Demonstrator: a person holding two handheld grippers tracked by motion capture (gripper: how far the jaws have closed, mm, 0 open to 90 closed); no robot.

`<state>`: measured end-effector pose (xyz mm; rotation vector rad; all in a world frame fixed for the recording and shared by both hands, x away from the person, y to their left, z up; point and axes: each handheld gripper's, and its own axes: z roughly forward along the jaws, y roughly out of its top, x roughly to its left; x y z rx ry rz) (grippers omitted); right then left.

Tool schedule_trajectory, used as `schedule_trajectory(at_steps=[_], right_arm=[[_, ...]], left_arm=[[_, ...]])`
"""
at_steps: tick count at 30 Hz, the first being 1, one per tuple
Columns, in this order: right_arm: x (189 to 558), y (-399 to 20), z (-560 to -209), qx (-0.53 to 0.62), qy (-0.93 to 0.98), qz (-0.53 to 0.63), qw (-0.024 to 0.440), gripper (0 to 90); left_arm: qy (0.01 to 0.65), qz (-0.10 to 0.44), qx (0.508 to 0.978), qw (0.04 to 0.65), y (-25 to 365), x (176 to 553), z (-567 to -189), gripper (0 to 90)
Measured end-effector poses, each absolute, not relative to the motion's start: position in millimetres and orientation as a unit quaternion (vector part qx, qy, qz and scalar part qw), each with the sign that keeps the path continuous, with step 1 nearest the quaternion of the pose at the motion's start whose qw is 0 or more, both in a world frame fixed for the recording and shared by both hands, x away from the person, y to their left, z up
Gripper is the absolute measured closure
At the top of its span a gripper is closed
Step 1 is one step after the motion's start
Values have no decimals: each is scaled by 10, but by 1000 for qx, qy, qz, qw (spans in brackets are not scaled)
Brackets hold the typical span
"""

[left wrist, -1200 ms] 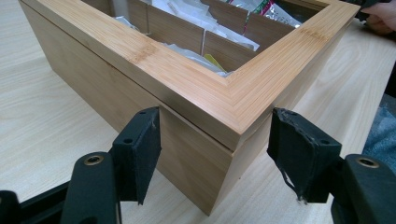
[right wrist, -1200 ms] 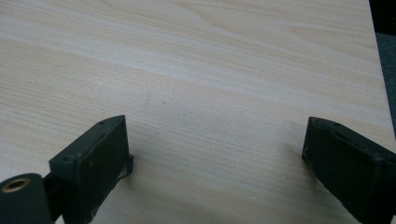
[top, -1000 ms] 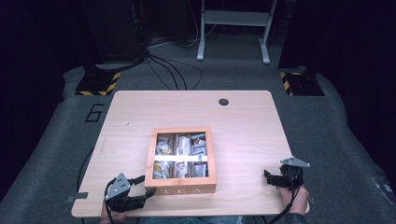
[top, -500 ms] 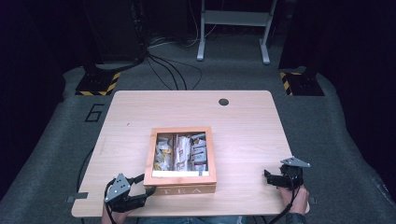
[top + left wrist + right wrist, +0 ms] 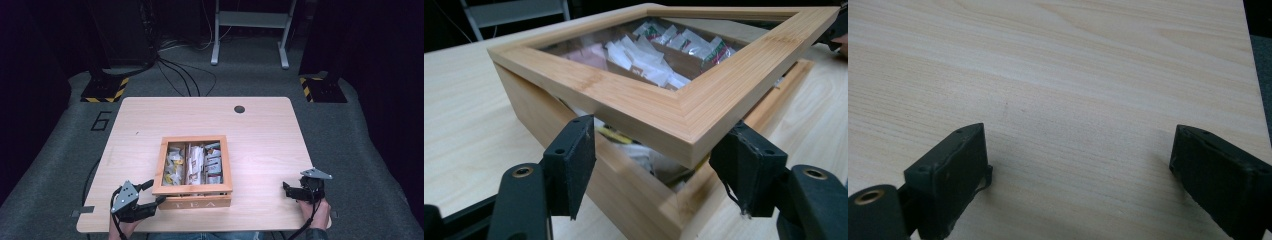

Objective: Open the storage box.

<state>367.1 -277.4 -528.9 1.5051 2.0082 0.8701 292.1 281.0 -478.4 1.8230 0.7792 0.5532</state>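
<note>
STEP: lifting lid (image 5: 684, 107) of tea box (image 5: 192, 167), table centre | JAWS: left gripper (image 5: 150, 197) half-spread, just widened, lid corner between; right gripper (image 5: 292, 190) wide, empty at 4 o'clock | NEXT: you raise lid toward 12 o'clock

Tea box (image 5: 192, 197) smooth wood, glass lid (image 5: 659, 75); table (image 5: 260, 130) matt wood.

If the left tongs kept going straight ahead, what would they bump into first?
Probably the raised corner of the tea box's lid, which sits right between the left tongs, with the box just behind.
</note>
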Motion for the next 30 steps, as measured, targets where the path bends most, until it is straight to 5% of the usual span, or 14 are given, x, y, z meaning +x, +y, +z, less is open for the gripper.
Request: schedule_trajectory(at_steps=[30], right_arm=[[3670, -2776, -5290, 549, 734, 319, 240, 85]], left_arm=[[302, 292, 733, 535, 2717, 3235, -4368, 283]])
